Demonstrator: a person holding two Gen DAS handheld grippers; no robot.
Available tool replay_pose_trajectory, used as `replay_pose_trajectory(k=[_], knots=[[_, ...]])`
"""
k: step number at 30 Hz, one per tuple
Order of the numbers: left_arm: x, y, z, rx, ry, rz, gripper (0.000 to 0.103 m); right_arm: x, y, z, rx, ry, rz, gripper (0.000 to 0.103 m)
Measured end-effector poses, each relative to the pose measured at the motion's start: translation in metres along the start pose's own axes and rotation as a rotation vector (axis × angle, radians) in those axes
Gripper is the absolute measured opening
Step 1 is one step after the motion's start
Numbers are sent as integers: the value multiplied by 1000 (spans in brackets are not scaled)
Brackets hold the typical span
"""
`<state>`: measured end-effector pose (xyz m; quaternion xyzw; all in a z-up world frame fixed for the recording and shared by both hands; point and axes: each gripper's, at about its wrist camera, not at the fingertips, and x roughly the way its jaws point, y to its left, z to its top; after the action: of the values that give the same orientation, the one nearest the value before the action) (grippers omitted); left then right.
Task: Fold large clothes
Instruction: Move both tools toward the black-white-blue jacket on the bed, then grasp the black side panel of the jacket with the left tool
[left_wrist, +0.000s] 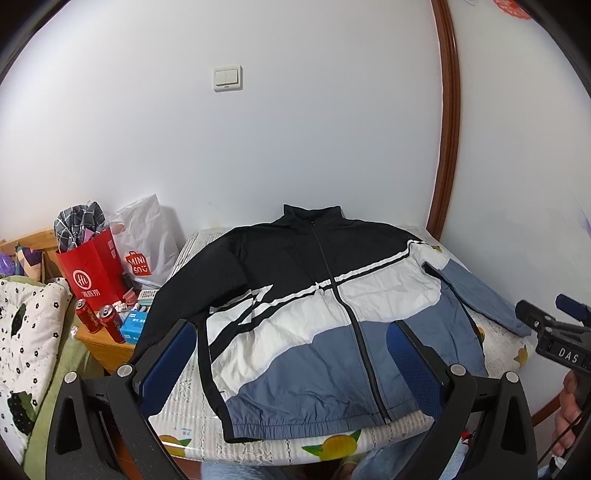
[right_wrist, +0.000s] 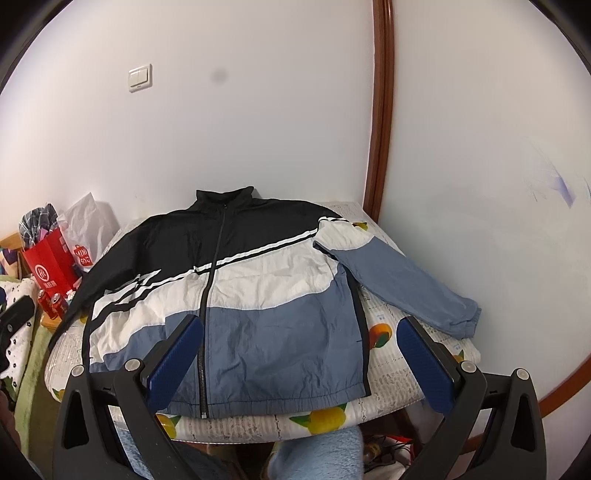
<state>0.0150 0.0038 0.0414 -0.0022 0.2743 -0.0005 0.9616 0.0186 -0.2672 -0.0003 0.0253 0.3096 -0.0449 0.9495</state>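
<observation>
**Jacket lying flat, both grippers hovering apart**

Left wrist view, bottom of frame: left gripper (left_wrist: 291, 354) is hanging above the near hem with its blue-padded fingers (left_wrist: 168, 363) spread wide, gripping nothing. At the right edge of that frame the right gripper is poking in, with a hand (left_wrist: 569, 410) wrapped round its handle. In the right wrist view the right gripper (right_wrist: 299, 349) is also sitting with fingers wide apart, empty, over the lower hem.

Just beyond the fingers, the jacket (left_wrist: 314, 306) is lying face up and zipped in the centre of both frames, on a fruit-print cover (right_wrist: 384, 334) over a small table. Hem is nearest the cameras, collar farthest, toward the wall. Black is filling the upper part, white the middle, blue the lower part. The sleeve at frame right (right_wrist: 402, 280) is stretching out toward the right wall; the black sleeve at frame left is running down off the table edge, and its cuff is hidden, probably behind the left finger.

Middle left of the frame: two red cans (left_wrist: 99, 319) are standing on a wooden stand beside a blue box. Behind them a red paper bag (left_wrist: 92, 269) and a white shopping bag (left_wrist: 144, 240) are leaning near the wall.

Upper left, farthest: a light switch (left_wrist: 228, 78) is sitting on the white wall. A brown wooden frame (left_wrist: 448, 110) is running up the upper right.
</observation>
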Motion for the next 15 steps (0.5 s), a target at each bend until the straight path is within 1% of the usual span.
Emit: replay_pose_trajectory(k=[5,7,9,12,15], knots=[[6,0,10,10,4,6,103,6,1,9,10,-13,13,103],[10,1,12,10,6,13,103,12,4,12,-6,-14,13,103],[16,1,14,12,9,5,103,20,7,13,-17,-5,3,103],[28,3,16,22,15,16,103,32,9,14,-30,18,10,103],[45,11,15,8,41,-7,103,46,13,17,-45,43,8,102]])
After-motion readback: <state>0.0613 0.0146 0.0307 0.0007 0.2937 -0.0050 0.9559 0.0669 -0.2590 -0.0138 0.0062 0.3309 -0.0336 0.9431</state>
